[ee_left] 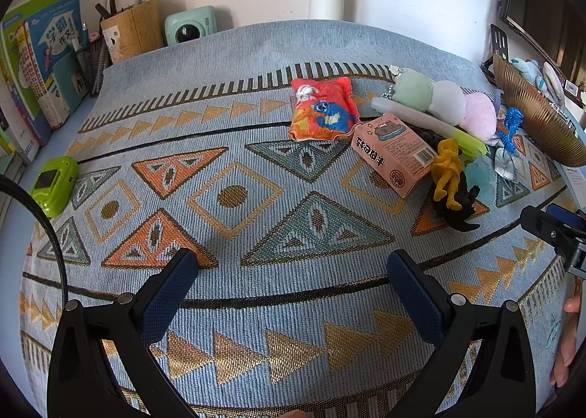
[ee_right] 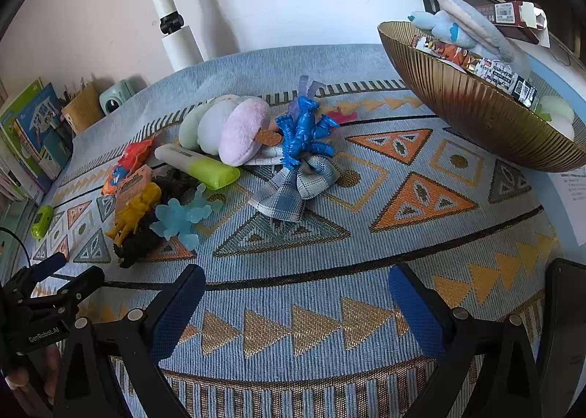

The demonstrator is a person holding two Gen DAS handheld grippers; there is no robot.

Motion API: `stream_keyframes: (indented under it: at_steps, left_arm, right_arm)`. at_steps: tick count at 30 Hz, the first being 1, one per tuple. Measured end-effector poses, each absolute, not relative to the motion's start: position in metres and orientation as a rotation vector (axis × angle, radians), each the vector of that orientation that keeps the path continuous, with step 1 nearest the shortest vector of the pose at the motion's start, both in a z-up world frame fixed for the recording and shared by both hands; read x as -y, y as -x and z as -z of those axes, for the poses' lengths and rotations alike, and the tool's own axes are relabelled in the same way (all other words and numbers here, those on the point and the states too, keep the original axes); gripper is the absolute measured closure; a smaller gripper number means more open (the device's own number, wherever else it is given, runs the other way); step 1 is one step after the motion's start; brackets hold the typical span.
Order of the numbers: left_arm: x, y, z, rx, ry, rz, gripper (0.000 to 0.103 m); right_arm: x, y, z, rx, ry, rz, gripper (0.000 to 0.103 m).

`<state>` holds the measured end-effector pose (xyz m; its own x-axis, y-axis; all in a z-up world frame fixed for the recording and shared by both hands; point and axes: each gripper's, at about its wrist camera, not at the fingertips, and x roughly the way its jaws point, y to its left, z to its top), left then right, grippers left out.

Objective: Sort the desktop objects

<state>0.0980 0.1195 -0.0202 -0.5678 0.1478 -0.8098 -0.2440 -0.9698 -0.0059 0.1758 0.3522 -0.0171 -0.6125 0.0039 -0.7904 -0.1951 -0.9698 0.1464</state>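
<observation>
Home study desk: books, toys

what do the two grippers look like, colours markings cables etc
Both are alike: the left gripper and right gripper have black angular arms with silver pivot screws, ending in dark blue textured finger pads. The right wrist view shows white "GenRoboAI" lettering on the left gripper's body. A thin black cable loops beside it.
</observation>
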Motion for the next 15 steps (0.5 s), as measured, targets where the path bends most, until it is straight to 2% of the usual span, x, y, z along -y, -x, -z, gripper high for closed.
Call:
stream_keyframes:
  at_steps: [15]
  left_arm:
    - [-0.1193,-0.0979,0.0203,-0.156,1.326,-2.596,0.0]
  right_arm:
    - [-0.3505,-0.1764,0.0182,-0.326,1.329,-2.703,0.001]
